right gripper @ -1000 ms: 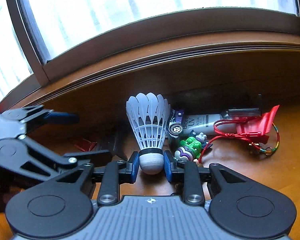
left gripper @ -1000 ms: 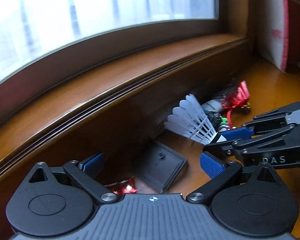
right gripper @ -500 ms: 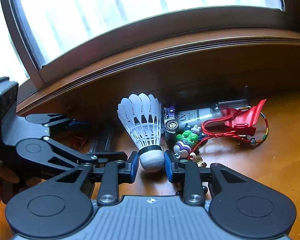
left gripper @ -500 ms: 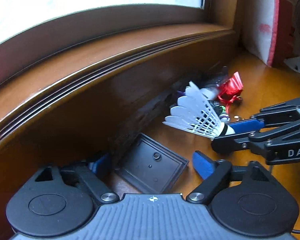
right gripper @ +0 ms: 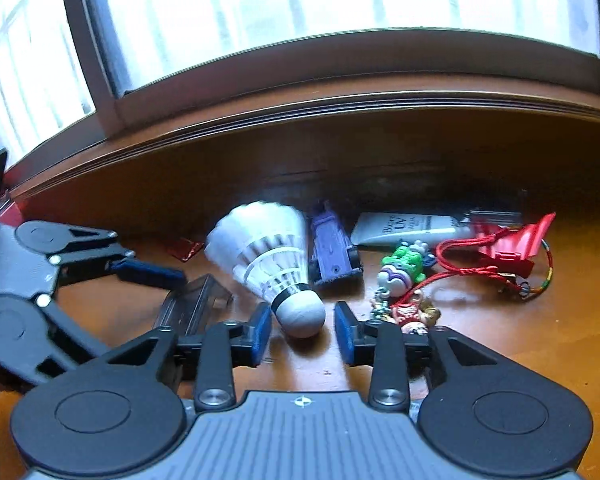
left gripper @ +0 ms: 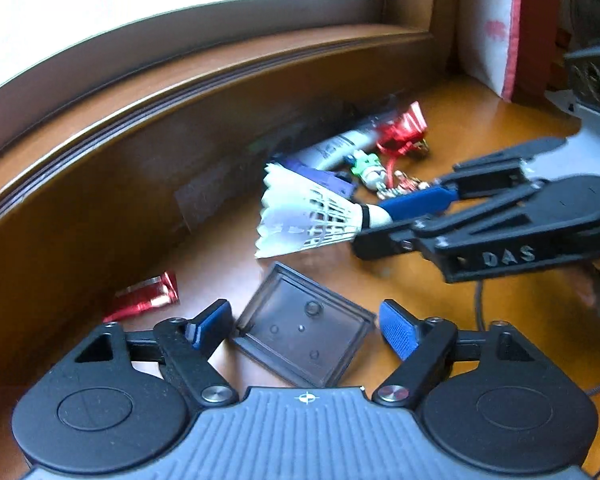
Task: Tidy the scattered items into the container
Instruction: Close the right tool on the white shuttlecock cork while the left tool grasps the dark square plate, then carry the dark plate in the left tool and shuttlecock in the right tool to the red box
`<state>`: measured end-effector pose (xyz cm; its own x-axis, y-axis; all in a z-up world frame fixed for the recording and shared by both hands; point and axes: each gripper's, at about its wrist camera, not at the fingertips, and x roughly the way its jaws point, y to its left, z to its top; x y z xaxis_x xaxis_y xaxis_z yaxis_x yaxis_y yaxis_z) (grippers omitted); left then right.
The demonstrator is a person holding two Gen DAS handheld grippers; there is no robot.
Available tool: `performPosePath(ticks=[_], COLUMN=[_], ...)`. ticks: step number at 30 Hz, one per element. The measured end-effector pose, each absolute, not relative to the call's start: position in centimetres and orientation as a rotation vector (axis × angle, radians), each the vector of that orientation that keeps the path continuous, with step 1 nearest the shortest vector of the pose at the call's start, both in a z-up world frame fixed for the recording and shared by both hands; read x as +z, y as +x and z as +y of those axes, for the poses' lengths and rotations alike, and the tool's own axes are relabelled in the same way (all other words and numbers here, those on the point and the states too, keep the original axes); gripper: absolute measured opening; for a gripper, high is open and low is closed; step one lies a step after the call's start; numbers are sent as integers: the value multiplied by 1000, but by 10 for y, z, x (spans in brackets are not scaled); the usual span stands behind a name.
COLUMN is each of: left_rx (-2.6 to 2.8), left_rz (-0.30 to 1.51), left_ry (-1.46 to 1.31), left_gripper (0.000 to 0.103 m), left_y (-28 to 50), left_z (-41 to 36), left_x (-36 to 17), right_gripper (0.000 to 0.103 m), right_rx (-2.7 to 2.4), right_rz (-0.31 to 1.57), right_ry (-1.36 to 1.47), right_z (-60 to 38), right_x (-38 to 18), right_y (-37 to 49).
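Note:
A white shuttlecock (right gripper: 274, 258) lies tilted on the wooden desk, its cork (right gripper: 302, 312) between the spread pads of my right gripper (right gripper: 302, 330), which is open and not touching it. In the left wrist view the shuttlecock (left gripper: 308, 218) sits above a small dark clear box (left gripper: 302, 340). My left gripper (left gripper: 304, 326) is open, its pads on either side of the box. The box (right gripper: 194, 304) also shows in the right wrist view, left of the shuttlecock.
A purple toy car (right gripper: 332, 254), a white tube (right gripper: 412, 228), a green figure keychain (right gripper: 402, 270) and a red tassel charm (right gripper: 508, 250) lie by the wooden wall. A red wrapper (left gripper: 144, 300) lies left of the box. A white panel (left gripper: 488, 24) stands far right.
My right gripper has opened and let go of the shuttlecock, which now lies tilted on the desk. My left gripper has moved so the dark box sits between its fingers.

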<state>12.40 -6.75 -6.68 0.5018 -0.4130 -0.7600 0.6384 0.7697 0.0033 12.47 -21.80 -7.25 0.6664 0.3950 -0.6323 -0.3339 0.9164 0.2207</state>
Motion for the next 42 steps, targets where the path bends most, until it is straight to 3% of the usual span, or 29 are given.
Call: performPosePath(ticks=[5,7,10,13,16,42], left_rx=[-659,-675,-696,-679,-653,-269], left_rz=[816,804,813,811,810,836], left_ry=[290,285,251,259,254,98], left_gripper=[85,74,73,72,70,70], left_y=[124,122,119,116,111,37], left_z=[-64,-64,-61,-63,-61,-1], left_x=[-67,-66,-63,-63,-60,-41], right_gripper=[48,47,44,31,30,30], right_rx=[430,433,425,428,432,513], right_rz=[718,701,684,683,697,699], right_ry=[59,23,-17,-1,53,116], right_z=[-216,-215,-210,-212,-213,-188], right_x=[-76,-77,-78,-78,-77,-52], right_y=[126,122,118,117,118,50])
